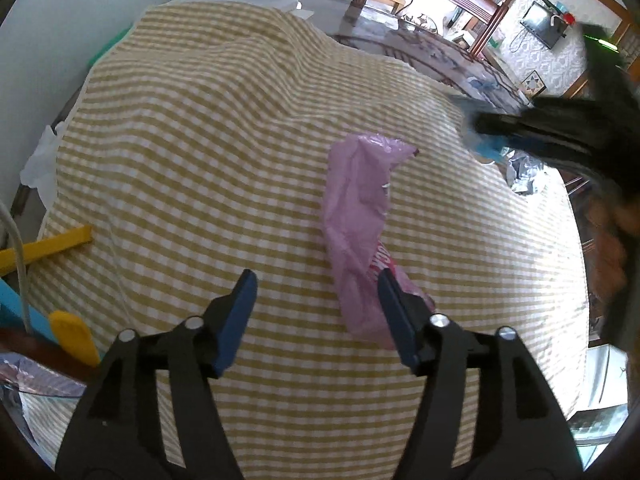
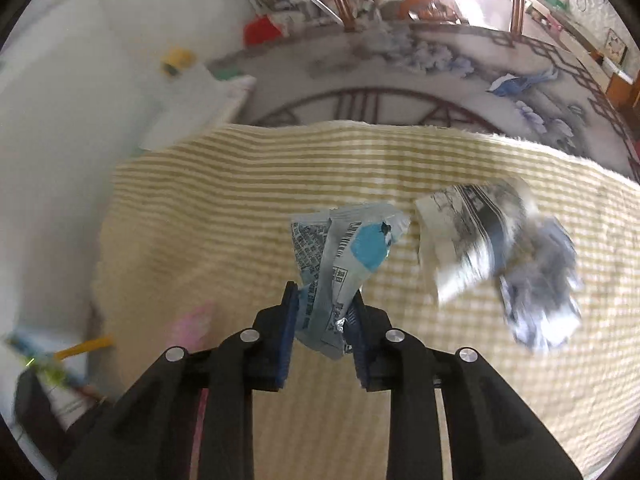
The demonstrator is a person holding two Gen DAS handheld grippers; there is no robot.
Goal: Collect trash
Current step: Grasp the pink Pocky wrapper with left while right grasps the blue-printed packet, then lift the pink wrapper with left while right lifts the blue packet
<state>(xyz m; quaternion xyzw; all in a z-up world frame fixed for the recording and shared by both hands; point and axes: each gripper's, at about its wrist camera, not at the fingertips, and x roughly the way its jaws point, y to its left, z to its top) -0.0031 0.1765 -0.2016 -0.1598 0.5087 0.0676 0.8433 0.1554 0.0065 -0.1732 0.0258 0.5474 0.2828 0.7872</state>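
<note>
checked cloth (image 1: pixel 200 140) on table | patterned floor (image 2: pixel 400 64) | left claw (image 1: pixel 316 292) agape | right claw (image 2: pixel 326 300) clamps wrapper (image 2: pixel 340 252)

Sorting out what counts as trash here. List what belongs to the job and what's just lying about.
Job: pink plastic bag; blue-and-silver wrapper in the right gripper; crumpled wrappers.

Lying about: checked cloth; yellow stick; white box.
</note>
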